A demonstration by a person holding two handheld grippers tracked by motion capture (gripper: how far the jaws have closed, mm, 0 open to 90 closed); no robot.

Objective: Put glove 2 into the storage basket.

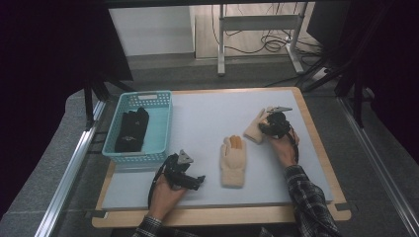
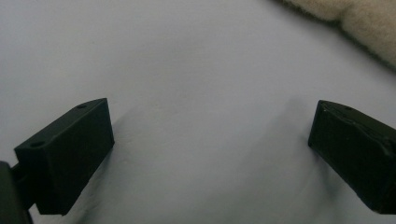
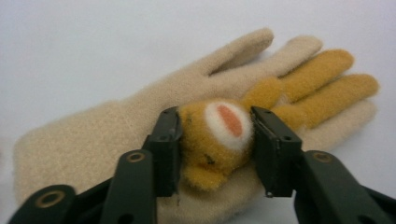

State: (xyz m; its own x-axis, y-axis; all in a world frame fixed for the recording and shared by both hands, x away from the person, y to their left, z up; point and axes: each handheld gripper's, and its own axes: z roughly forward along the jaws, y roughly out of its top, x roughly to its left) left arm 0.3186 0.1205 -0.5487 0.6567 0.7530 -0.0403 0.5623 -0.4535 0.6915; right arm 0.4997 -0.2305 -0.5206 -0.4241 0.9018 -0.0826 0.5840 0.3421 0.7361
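Observation:
A beige knit glove (image 3: 107, 135) with orange fingers lies on the pale table (image 1: 207, 113). My right gripper (image 3: 215, 140) is shut on the glove's raised orange bear-face patch (image 3: 224, 122), with both pads pressing its sides. From above, this glove (image 1: 253, 131) sits at the right, partly under the right gripper (image 1: 267, 127). A matching beige glove (image 1: 233, 160) lies flat in the middle, fingers pointing away. My left gripper (image 1: 199, 181) rests low near the front left, open (image 2: 210, 154) over bare table, with the middle glove's cuff (image 2: 369, 23) just beyond it.
A teal basket (image 1: 163, 123) at the left back of the table holds black gloves (image 1: 131, 129). The wooden table rim runs along the front and right sides. Metal frame legs and cables stand beyond the far edge.

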